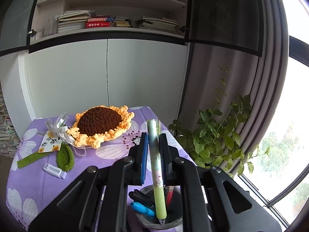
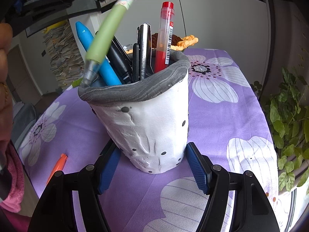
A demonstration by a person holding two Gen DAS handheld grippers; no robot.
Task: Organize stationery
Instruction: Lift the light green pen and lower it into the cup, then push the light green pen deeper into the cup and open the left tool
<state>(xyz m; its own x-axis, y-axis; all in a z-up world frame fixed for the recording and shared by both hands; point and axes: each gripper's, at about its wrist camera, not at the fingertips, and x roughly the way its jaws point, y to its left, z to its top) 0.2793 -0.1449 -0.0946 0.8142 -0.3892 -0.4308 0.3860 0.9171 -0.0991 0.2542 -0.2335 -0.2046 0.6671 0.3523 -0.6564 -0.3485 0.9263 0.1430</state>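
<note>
Left fingers [image 1: 154, 147] clamp green pen [image 1: 157, 166]; right fingers [image 2: 152, 166] hug pen pot [image 2: 150, 127]; orange pen [image 2: 58, 166] at eight o'clock, purple desk [image 2: 222, 119].

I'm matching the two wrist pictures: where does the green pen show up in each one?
Left wrist view: the green pen stands centre, clamped in the left tool, tip down in the pen holder.
Right wrist view: green pen slants in from the top, tip at the pen holder rim's left side.
Shared landmark: the crochet sunflower.
</note>
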